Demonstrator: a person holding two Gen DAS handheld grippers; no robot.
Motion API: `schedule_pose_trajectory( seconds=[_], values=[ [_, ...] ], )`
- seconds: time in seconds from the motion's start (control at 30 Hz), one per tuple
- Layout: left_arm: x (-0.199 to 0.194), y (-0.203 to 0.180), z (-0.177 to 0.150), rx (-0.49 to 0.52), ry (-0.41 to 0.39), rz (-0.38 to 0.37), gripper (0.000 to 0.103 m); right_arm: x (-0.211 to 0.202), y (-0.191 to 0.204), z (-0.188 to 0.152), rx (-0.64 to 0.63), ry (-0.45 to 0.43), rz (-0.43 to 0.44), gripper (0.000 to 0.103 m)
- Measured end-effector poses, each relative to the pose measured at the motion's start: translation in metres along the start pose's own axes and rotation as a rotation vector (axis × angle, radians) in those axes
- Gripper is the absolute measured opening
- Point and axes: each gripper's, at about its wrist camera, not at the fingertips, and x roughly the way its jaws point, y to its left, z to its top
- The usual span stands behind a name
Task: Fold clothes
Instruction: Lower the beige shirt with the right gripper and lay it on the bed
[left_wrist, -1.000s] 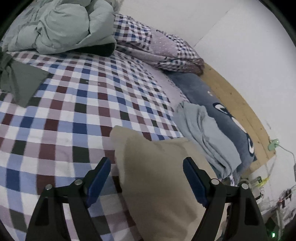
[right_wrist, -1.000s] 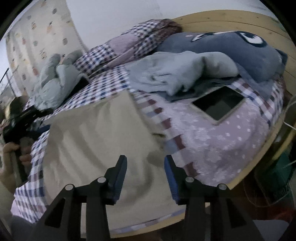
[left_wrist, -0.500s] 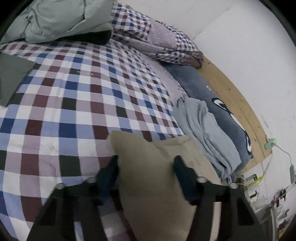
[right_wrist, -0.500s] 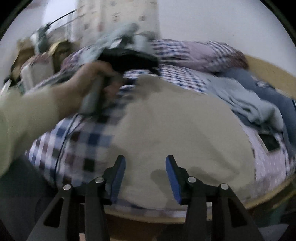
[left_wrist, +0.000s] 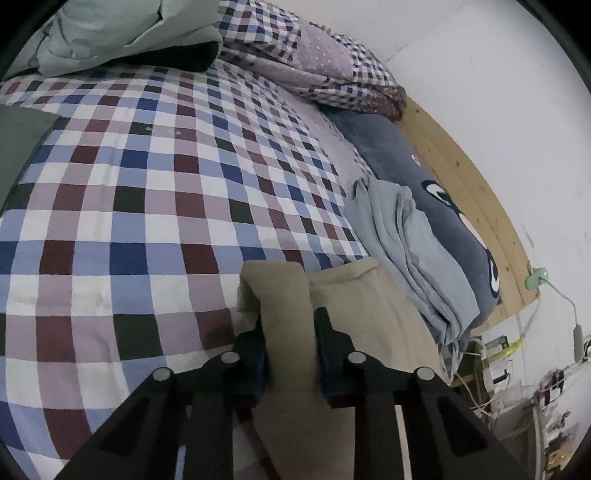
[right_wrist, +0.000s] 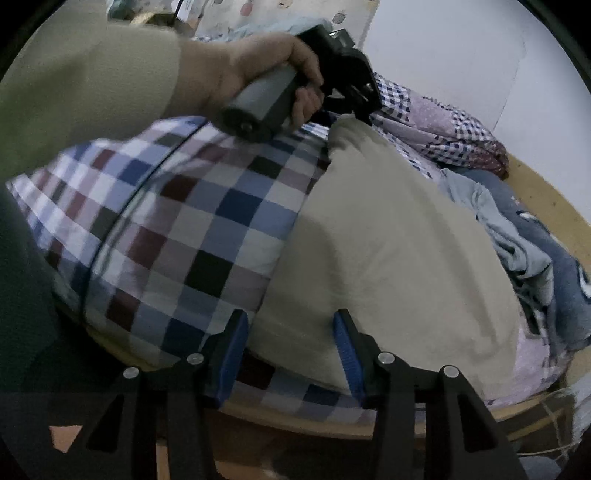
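At bottom centre of the left wrist view, left tongs (left_wrist: 288, 347) have just been closing and now pinch a raised fold at the far corner of the beige garment (left_wrist: 354, 325); blue pads press the cloth on both sides, gap narrow. Garment lies flat on the checked bedsheet (left_wrist: 147, 206), lower right of frame, just beside a crumpled light-blue cloth (left_wrist: 406, 251) and a dark blue cushion (left_wrist: 443, 206) along the wooden bed frame (left_wrist: 476, 192).

Right wrist view: right tongs (right_wrist: 291, 343) at bottom centre, about half open, have just been opening a bit more; the garment's near edge (right_wrist: 388, 258) sits between the pads, left pad by its corner, but whether either pad touches the cloth I can't tell. Upper left of frame, person's hand (right_wrist: 266, 66) w/ olive sleeve (right_wrist: 92, 85) grips the other tool's handle at the garment's far corner.
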Motion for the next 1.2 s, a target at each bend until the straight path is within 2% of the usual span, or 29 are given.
schedule_pose_trajectory(
  seconds=[0.1, 0.17, 0.23, 0.33, 0.43, 0.57, 0.67, 0.77, 0.8, 0.83, 0.87, 0.9, 0.93, 1.0, 1.07, 1.2],
  values=[
    [0.001, -0.001, 0.002, 0.004, 0.003, -0.003, 0.017, 0.006, 0.007, 0.0, -0.029, 0.014, -0.031, 0.051],
    [0.002, 0.0, 0.004, 0.001, 0.004, -0.008, 0.016, 0.009, 0.008, -0.001, -0.042, 0.023, -0.046, 0.044],
    [0.001, -0.001, 0.006, 0.002, -0.001, -0.012, 0.015, 0.011, 0.006, -0.002, -0.051, 0.034, -0.041, 0.019],
    [-0.002, -0.006, 0.009, 0.002, -0.02, -0.018, 0.013, 0.004, -0.003, -0.005, -0.063, 0.043, -0.002, 0.007],
    [-0.006, -0.013, 0.012, 0.008, -0.038, -0.018, 0.013, -0.013, -0.014, -0.003, -0.067, 0.031, 0.034, 0.006],
    [0.006, -0.002, 0.012, -0.024, -0.017, 0.033, 0.013, -0.033, -0.024, 0.0, -0.065, 0.019, 0.068, 0.005],
    [0.015, 0.019, 0.009, -0.09, 0.005, 0.001, 0.017, -0.028, -0.027, 0.002, -0.056, 0.044, 0.11, 0.006],
    [0.007, 0.022, 0.011, -0.099, -0.017, -0.012, 0.024, -0.024, -0.029, 0.003, -0.042, 0.072, 0.15, 0.01],
    [0.004, 0.022, 0.011, -0.096, -0.023, -0.002, 0.028, -0.024, -0.033, 0.003, -0.03, 0.075, 0.171, 0.016],
    [0.001, 0.022, 0.011, -0.096, -0.031, 0.001, 0.031, -0.027, -0.039, 0.004, -0.014, 0.075, 0.195, 0.028],
    [-0.003, 0.022, 0.012, -0.104, -0.041, -0.002, 0.037, -0.029, -0.045, 0.005, 0.003, 0.075, 0.219, 0.035],
    [-0.007, 0.023, 0.012, -0.111, -0.05, -0.009, 0.046, -0.031, -0.051, 0.006, 0.02, 0.075, 0.244, 0.047],
    [-0.011, 0.025, 0.012, -0.121, -0.064, -0.021, 0.052, -0.034, -0.057, 0.006, 0.037, 0.075, 0.268, 0.051],
    [-0.021, 0.029, 0.013, -0.14, -0.091, -0.046, 0.07, -0.039, -0.073, 0.01, 0.073, 0.072, 0.32, 0.052],
    [-0.031, 0.032, 0.014, -0.156, -0.117, -0.066, 0.073, -0.047, -0.094, 0.016, 0.113, 0.055, 0.364, 0.054],
    [-0.041, 0.037, 0.012, -0.161, -0.126, -0.038, 0.075, -0.059, -0.146, 0.036, 0.177, -0.012, 0.403, 0.067]
  ],
)
